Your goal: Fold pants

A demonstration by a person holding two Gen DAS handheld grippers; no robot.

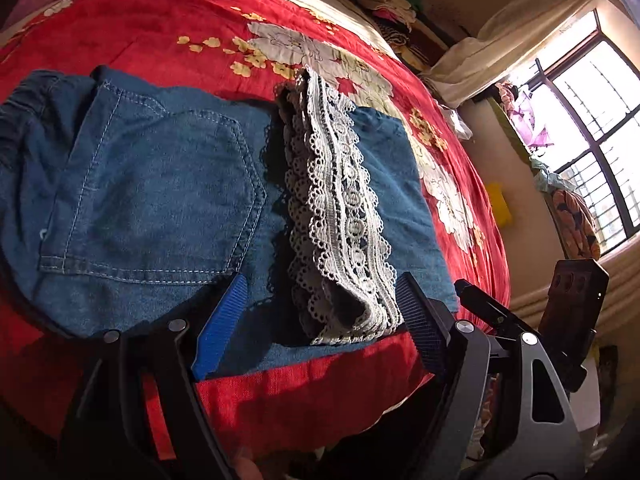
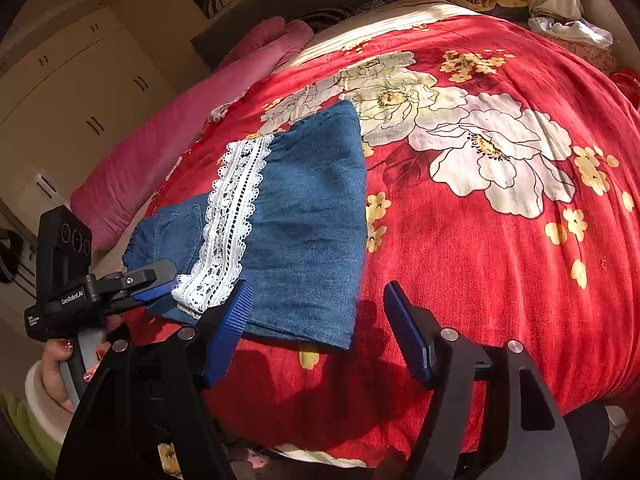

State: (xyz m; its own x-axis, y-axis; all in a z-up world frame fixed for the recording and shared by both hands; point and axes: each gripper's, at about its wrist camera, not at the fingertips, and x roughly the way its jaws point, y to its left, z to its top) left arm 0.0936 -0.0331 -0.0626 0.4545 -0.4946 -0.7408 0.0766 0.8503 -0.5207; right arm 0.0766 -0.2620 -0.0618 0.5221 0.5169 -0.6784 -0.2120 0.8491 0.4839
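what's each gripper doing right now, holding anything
left gripper: open, holding nothing, lace hem of the denim pants between its fingers
right gripper: open, empty

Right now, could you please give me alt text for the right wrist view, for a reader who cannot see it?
Folded blue denim pants with a white lace band lie on a red floral bedspread. The open right gripper hovers at their near edge, empty. The left gripper, hand-held, is at the left by the lace.
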